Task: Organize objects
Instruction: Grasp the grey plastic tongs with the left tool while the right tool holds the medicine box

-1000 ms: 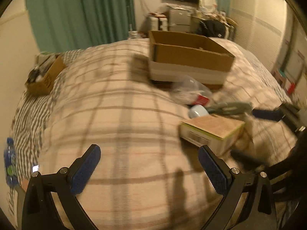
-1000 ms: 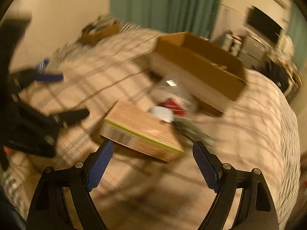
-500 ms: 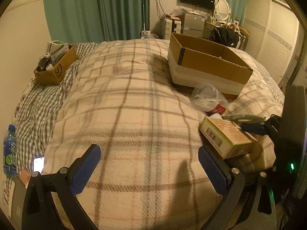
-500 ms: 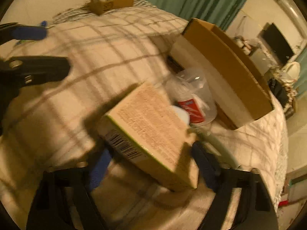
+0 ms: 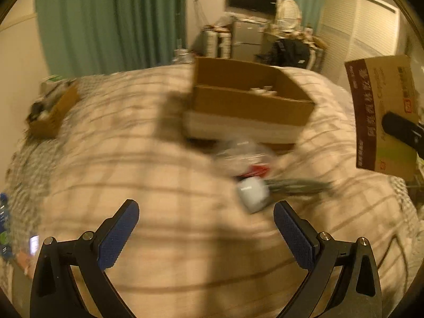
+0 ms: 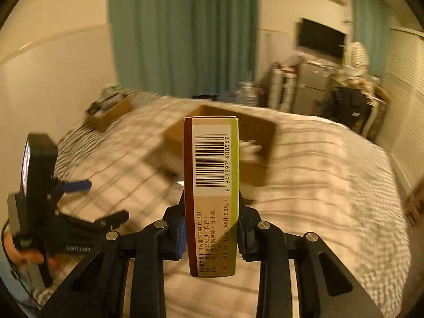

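Note:
My right gripper [image 6: 210,234] is shut on a brown and green medicine box [image 6: 212,185], held upright above the bed with its barcode end facing the camera. The box also shows in the left wrist view [image 5: 384,116], lifted at the right edge. My left gripper [image 5: 206,228] is open and empty over the plaid blanket, and shows in the right wrist view [image 6: 79,201]. Ahead of it lie a small white pot [image 5: 253,193], a clear plastic bag with a red item [image 5: 246,159] and a grey-green bundle [image 5: 296,185]. A large open cardboard box [image 5: 251,103] stands behind them.
A small cardboard box of clutter [image 5: 50,108] sits at the bed's far left. A blue bottle [image 5: 4,228] and a phone [image 5: 33,243] lie at the left edge. Green curtains, a TV and shelving stand behind the bed.
My right gripper closed on the medicine box and lifted it off the blanket, turning it upright. The left gripper shifted towards the white pot; both views are motion-blurred.

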